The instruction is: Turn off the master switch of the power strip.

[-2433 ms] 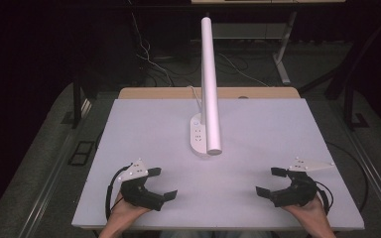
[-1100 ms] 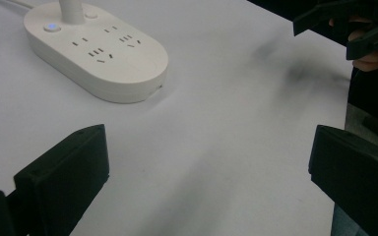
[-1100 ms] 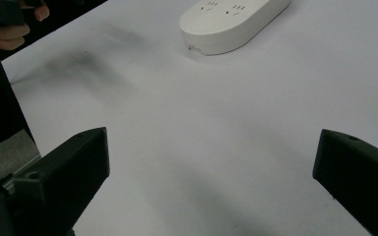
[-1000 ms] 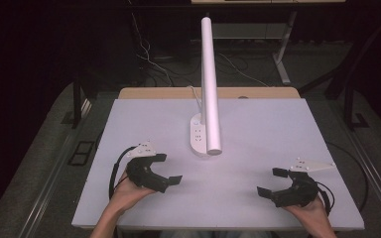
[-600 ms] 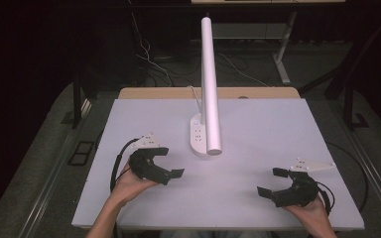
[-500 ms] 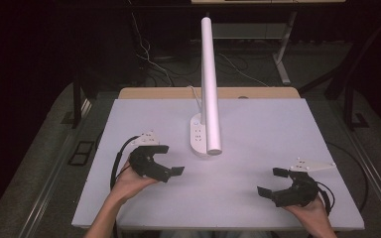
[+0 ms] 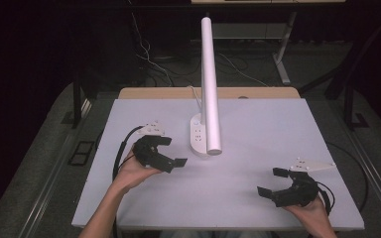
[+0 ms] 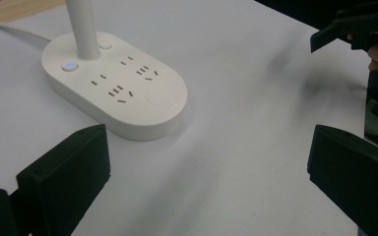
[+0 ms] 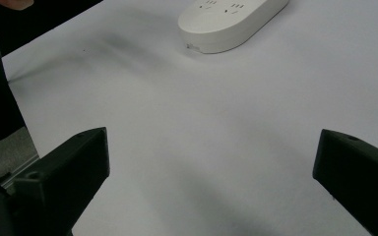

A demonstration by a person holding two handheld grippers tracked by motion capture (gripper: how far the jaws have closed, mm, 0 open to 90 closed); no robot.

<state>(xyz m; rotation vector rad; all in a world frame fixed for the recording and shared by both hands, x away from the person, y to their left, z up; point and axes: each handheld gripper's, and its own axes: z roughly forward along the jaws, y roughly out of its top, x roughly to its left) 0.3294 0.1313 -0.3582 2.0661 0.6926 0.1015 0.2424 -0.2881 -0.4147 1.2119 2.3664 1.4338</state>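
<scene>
Left gripper: the left gripper is held just above the table, and its two black jaws stand wide apart with nothing between them.

What changed: a little while ago this gripper sat low near the person's edge of the table. Now it has gone forward and toward the middle, and it is close to the lamp base.

What that means: I think the left gripper is going for the lamp base, maybe for one of its buttons. It has not touched it yet.

Where the lamp base is: it lies near the middle of the table, just ahead of the left gripper and a bit to its right. In the left gripper view the lamp base sits just past the left jaw, near but apart.

On the lamp base: a small button with a blue light is next to the white pole. A round flat button is at the end nearest the gripper. Plug holes sit between them.

Right gripper: the right gripper waits well apart, near the person's edge of the table on the right. Its jaws are apart too, and it holds nothing. It has stayed in its place.

Lamp arm: the long white tube reaches out over the lamp base.
</scene>
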